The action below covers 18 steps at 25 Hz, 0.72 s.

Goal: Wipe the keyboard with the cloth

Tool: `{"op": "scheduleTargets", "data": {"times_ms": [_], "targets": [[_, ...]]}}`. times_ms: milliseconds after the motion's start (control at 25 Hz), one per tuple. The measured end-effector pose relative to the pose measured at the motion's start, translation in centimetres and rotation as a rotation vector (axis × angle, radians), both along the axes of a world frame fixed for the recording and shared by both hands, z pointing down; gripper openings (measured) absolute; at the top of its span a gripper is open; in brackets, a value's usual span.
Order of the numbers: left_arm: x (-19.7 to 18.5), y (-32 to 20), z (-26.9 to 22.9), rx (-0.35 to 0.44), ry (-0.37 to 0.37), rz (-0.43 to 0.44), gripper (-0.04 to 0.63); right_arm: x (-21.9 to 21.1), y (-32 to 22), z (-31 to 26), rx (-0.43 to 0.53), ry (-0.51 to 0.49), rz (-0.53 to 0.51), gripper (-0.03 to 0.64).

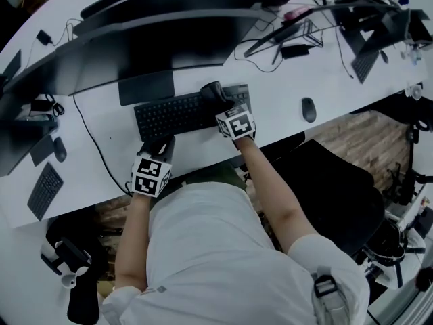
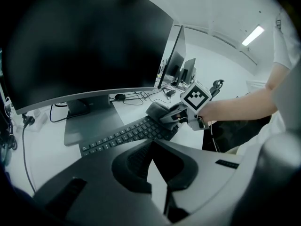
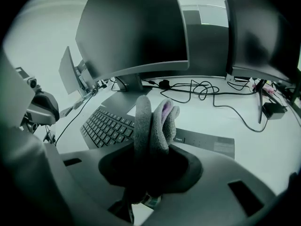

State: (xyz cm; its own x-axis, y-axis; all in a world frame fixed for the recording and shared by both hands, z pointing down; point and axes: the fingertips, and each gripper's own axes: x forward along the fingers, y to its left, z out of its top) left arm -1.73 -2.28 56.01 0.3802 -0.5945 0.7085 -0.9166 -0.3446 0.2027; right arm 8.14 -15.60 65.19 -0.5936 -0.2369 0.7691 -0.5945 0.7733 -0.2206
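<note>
A black keyboard (image 1: 177, 114) lies on the white desk (image 1: 277, 117) in front of the monitor stand. My right gripper (image 1: 220, 99) is shut on a folded grey cloth (image 1: 212, 89) and holds it over the keyboard's right end. In the right gripper view the cloth (image 3: 151, 121) sticks up from between the jaws, with the keyboard (image 3: 106, 126) just behind it. My left gripper (image 1: 160, 145) rests at the keyboard's front left edge, jaws together with nothing between them. From the left gripper view, the keyboard (image 2: 123, 136) runs toward the cloth (image 2: 157, 111) and the right gripper (image 2: 178, 117).
A wide dark monitor (image 1: 155, 46) stands behind the keyboard on a flat base (image 1: 145, 87). A mouse (image 1: 308, 109) lies to the right, and cables (image 1: 270, 49) run behind it. A second keyboard (image 1: 44, 189) sits at the far left. A black chair (image 1: 331, 188) is at my right.
</note>
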Motion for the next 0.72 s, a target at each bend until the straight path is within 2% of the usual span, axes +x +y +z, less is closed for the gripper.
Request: {"op": "scheduleTargets", "data": {"times_ms": [320,720], "targets": [[1.1,-0.7,-0.2,0.005,0.005,0.015,-0.002,1.9,-0.9,-0.2,0.002,0.019,0.053,0.137],[2.2,-0.3,0.2,-0.005,0.013,0.083,-0.002,3.9,0.5,0.4,-0.009,0.032,0.129,0.135]]}}
